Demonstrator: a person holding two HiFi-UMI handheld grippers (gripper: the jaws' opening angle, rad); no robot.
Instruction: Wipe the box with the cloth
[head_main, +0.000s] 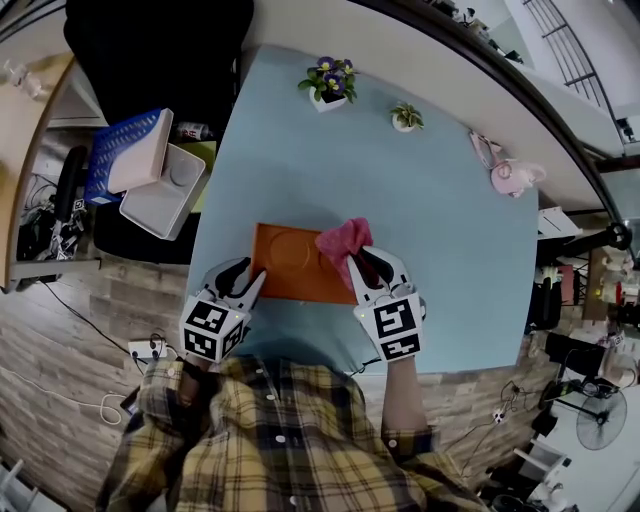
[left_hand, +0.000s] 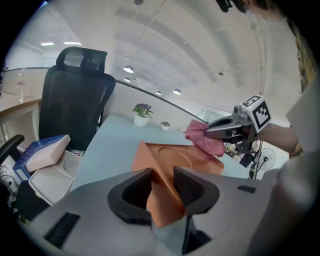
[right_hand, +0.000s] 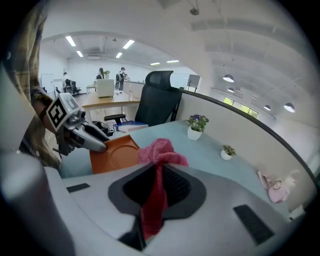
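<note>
Box (head_main: 295, 262), orange and shallow, lies flat on the blue table (head_main: 450, 280), toward the table's 6 o'clock edge in the head view. Left gripper (head_main: 250, 277) clamps the box's 8 o'clock corner between its pads. Right gripper (head_main: 365, 265) is closed on the pink cloth (head_main: 343, 241), which bunches ahead of the jaws over the box's 3 o'clock end. Flowering plant (head_main: 328, 82) stands at 12 o'clock.

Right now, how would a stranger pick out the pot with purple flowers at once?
On the light blue table, look along the far edge by the white partition. Two white pots stand there; the flower pot is the left one, with purple blooms, while the plant pot holds only green leaves.
</note>
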